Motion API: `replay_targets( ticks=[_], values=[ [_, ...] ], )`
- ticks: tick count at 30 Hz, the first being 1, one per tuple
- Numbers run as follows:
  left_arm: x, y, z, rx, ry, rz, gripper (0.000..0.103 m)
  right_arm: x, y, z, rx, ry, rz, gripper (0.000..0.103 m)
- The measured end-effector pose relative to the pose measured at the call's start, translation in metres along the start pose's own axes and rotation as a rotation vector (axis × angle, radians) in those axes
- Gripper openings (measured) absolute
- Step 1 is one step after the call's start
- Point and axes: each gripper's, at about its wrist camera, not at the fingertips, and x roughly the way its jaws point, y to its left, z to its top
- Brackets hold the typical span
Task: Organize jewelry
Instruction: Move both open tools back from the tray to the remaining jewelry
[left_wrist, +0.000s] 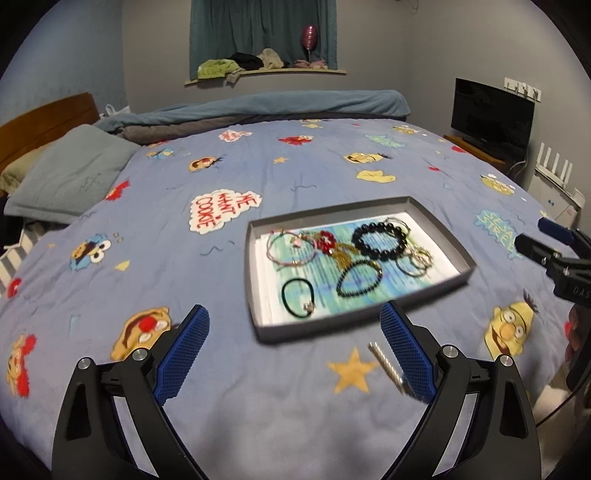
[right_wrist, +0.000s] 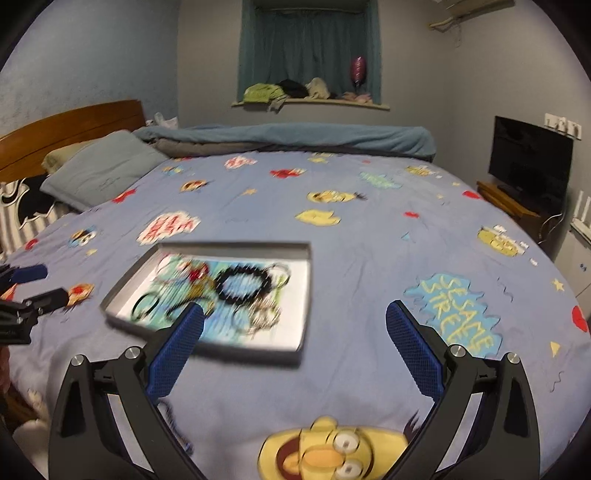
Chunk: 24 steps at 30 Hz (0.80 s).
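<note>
A shallow grey tray (left_wrist: 255, 280) lies on the bed and holds several bracelets: a black bead bracelet (left_wrist: 378, 240), a pink cord one (left_wrist: 291, 245), a red flower piece (left_wrist: 327, 242), a thin dark bead loop (left_wrist: 358, 282) and a black hair tie (left_wrist: 298, 302). A silver twisted bar (left_wrist: 388, 365) lies on the sheet by my left gripper's right finger. My left gripper (left_wrist: 295, 328) is open and empty, just in front of the tray. My right gripper (right_wrist: 295, 325) is open and empty, to the right of the blurred tray (right_wrist: 306, 295).
The bed has a blue cartoon-print sheet (left_wrist: 258, 166). Pillows (left_wrist: 70, 173) and a headboard are at the left, a rolled blanket (left_wrist: 280, 105) at the far edge. A TV (left_wrist: 491, 114) stands at the right. The right gripper shows at the right edge of the left wrist view (left_wrist: 546, 243).
</note>
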Motion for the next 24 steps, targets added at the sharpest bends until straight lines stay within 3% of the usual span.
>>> replay_targets(
  ticks=[8,16,22,24],
  values=[
    [-0.006,-0.004,-0.034,-0.007,0.008,-0.006,0.093,-0.007,0.026,-0.037,-0.056,0.05,0.094,0.097],
    [0.027,-0.011,-0.064,-0.016,0.072,-0.036,0.093,0.008,0.04,-0.072,-0.1,0.12,0.195,0.097],
    [0.046,-0.023,-0.074,0.008,0.091,-0.08,0.093,0.022,0.045,-0.086,-0.14,0.143,0.18,0.097],
    [0.051,-0.028,-0.075,0.016,0.088,-0.101,0.093,0.025,0.047,-0.089,-0.146,0.156,0.192,0.09]
  ],
)
